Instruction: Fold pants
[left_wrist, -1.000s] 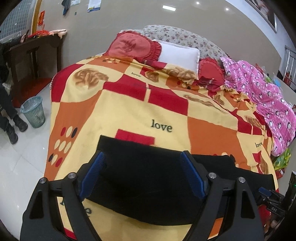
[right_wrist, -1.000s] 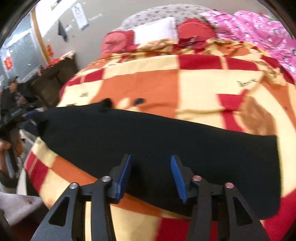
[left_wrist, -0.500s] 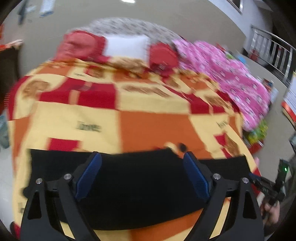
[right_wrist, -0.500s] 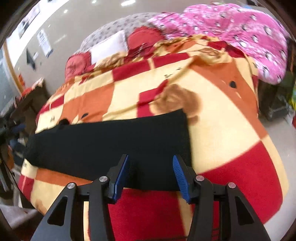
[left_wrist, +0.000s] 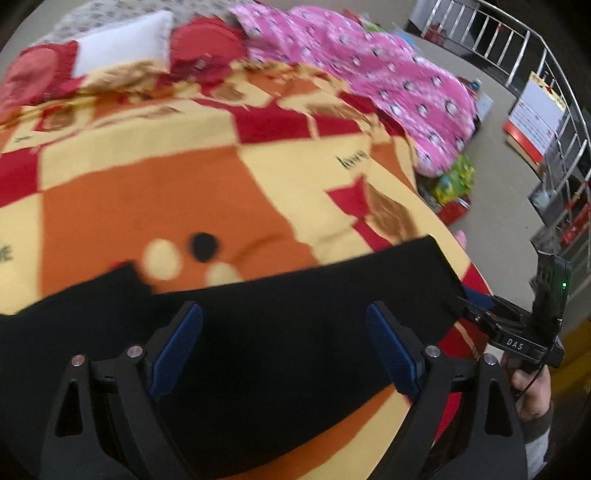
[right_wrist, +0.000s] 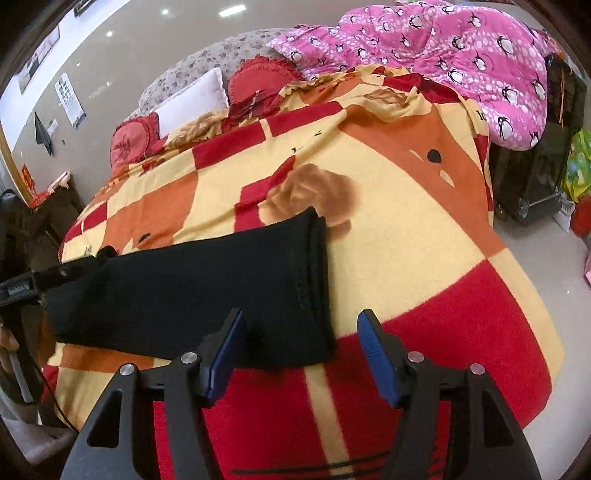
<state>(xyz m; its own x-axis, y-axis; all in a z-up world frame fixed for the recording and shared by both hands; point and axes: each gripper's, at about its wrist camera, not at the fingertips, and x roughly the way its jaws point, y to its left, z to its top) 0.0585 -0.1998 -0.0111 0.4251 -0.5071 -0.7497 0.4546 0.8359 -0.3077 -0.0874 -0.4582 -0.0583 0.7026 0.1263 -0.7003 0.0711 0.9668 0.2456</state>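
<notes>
Black pants (right_wrist: 192, 291) lie folded into a long band across the near part of a bed, on a blanket (right_wrist: 424, 258) checked in red, orange and yellow. The right gripper (right_wrist: 301, 347) hovers over the band's right end, where stacked fabric edges show; its blue pads have just been spreading apart, and the end's near corner lies below the gap, not pinched. The left gripper (left_wrist: 284, 339) hangs above the middle of the band, its pads spread wide and holding nothing. A pink penguin-print quilt (right_wrist: 461, 51) is heaped along the bed's far right side.
</notes>
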